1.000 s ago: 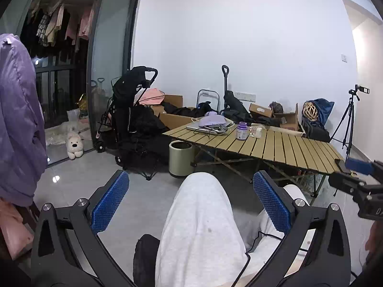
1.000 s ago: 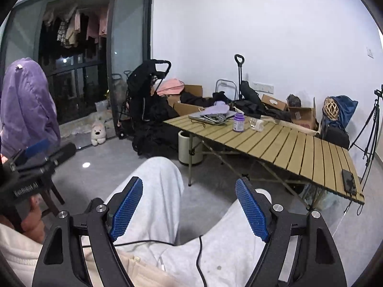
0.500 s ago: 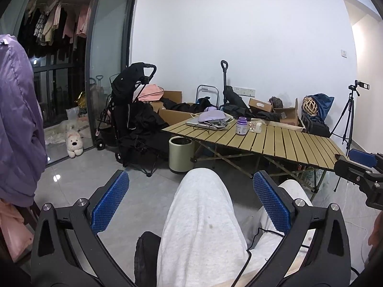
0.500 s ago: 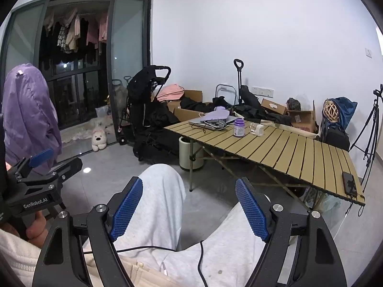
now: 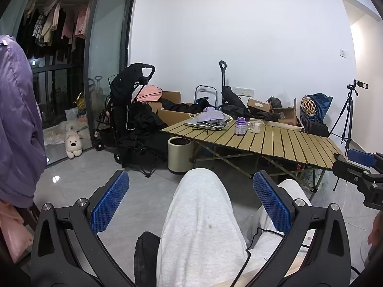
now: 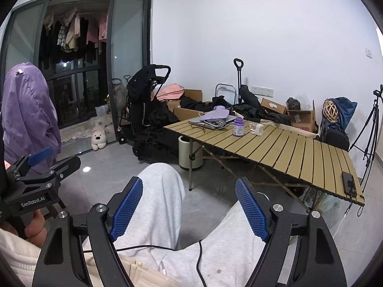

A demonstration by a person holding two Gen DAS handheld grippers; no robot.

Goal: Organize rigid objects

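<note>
The slatted table [image 6: 282, 148] was yellowish tan. At its far left end a purple bottle [image 6: 238, 126] with a white label stood beside a lavender cloth [image 6: 215, 114]. Both grippers' fingers [image 5: 109, 203] wore blue dimpled pads on black frames. The trousers [image 5: 201, 227] were pale grey, the jacket [image 6: 28, 112] at far left purple.

You have a black stroller [image 6: 146, 100] at ten o'clock by the glass door, with a white plush dog [image 6: 98, 138] on the floor to its left. A purple jacket [image 5: 16, 124] hangs at nine o'clock. A pale round bin [image 5: 179, 154] stands under the near corner of the slatted table [image 6: 287, 148]. Cardboard boxes [image 6: 299, 116] and dark bags line the wall behind, and a tripod [image 5: 347, 117] stands at two o'clock.
</note>
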